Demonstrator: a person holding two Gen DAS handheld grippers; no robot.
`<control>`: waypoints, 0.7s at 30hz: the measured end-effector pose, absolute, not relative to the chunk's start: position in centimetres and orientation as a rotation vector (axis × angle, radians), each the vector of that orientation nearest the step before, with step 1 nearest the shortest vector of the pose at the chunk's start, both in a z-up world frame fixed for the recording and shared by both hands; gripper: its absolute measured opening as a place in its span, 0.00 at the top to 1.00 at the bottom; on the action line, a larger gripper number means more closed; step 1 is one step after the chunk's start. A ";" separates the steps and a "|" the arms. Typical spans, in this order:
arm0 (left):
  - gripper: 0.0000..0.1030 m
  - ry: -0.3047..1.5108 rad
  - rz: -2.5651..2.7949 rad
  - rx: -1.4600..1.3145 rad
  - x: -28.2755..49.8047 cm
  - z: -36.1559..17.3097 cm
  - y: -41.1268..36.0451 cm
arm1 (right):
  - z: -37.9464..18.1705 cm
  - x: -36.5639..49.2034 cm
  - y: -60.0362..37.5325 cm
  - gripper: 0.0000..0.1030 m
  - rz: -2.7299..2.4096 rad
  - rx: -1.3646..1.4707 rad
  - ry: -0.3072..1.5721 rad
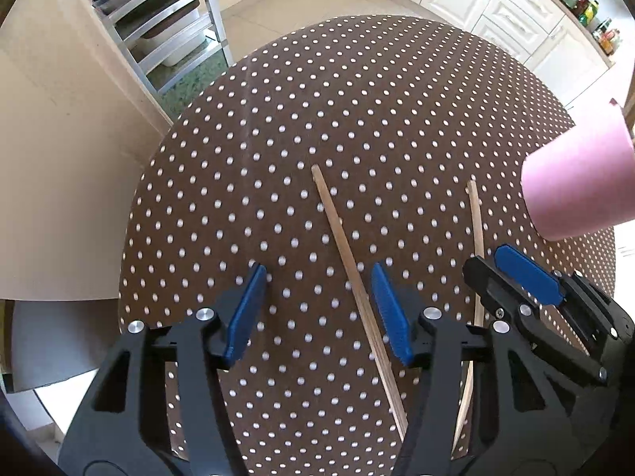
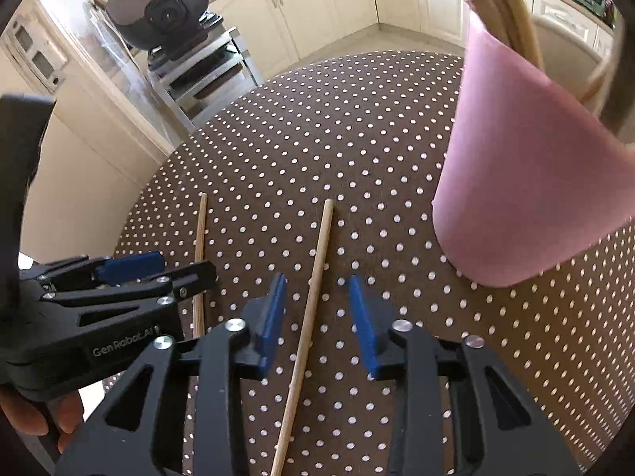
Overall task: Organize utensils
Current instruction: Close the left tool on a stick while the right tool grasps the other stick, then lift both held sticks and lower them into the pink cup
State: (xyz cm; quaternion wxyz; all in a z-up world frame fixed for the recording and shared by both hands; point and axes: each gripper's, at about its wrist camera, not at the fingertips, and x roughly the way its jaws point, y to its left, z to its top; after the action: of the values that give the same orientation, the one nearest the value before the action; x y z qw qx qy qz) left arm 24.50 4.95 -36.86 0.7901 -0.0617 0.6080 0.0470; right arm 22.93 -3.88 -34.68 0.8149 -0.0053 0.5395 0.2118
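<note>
Two wooden chopsticks lie side by side on the brown dotted tablecloth [image 1: 357, 91]. One chopstick [image 1: 341, 238] runs between the jaws of my left gripper [image 1: 319, 311], close to the right pad [image 1: 391, 317], with the pads not pressing on it. The other chopstick [image 2: 317, 269] lies between the jaws of my right gripper [image 2: 317, 319], with a gap on each side. Each gripper shows in the other's view: the right gripper [image 1: 504, 273] and the left gripper [image 2: 166, 273]. A pink cup [image 2: 516, 182] stands to the right, holding several chopsticks [image 2: 500, 4].
The round table's edge [image 1: 135, 214] drops off to the left, beside a beige cabinet [image 1: 59, 158]. A metal rack [image 2: 206, 71] with a dark round appliance [image 2: 158, 4] stands behind. White kitchen cupboards [image 1: 516, 20] line the far wall. A person's fingers [image 2: 59, 416] hold the left gripper.
</note>
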 end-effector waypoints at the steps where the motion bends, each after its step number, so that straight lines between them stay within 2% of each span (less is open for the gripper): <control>1: 0.49 1.316 0.109 -0.114 25.0 -36.9 4.7 | -34.8 23.1 -3.8 0.84 0.455 -0.010 1.162; 4: 0.52 1.319 0.129 -0.083 26.0 -37.0 4.3 | -35.0 23.7 -3.4 0.94 0.455 -0.019 1.183; 7: 0.75 1.310 0.091 -0.063 26.3 -36.6 3.2 | -35.0 23.8 -3.4 0.95 0.463 -0.008 1.195; 9: 0.83 1.299 0.083 -0.092 26.3 -36.6 3.3 | -35.0 23.7 -3.5 0.96 0.478 0.008 1.200; 10: 0.90 1.297 0.081 -0.113 26.2 -36.6 3.5 | -35.0 23.6 -3.7 0.96 0.483 0.014 1.202; 14: 0.94 1.290 0.062 -0.168 24.5 -36.5 4.5 | -34.4 22.6 -5.0 0.96 0.516 0.061 1.196; 21: 0.94 1.243 0.023 -0.200 21.6 -34.5 4.3 | -32.2 21.2 -7.0 0.96 0.530 0.109 1.152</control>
State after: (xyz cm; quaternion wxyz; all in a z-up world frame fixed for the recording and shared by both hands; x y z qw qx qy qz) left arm 21.64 4.29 -34.48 0.8082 -0.0935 0.5813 0.0109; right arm 21.18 -7.00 -32.24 0.8041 0.0507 0.5381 0.2476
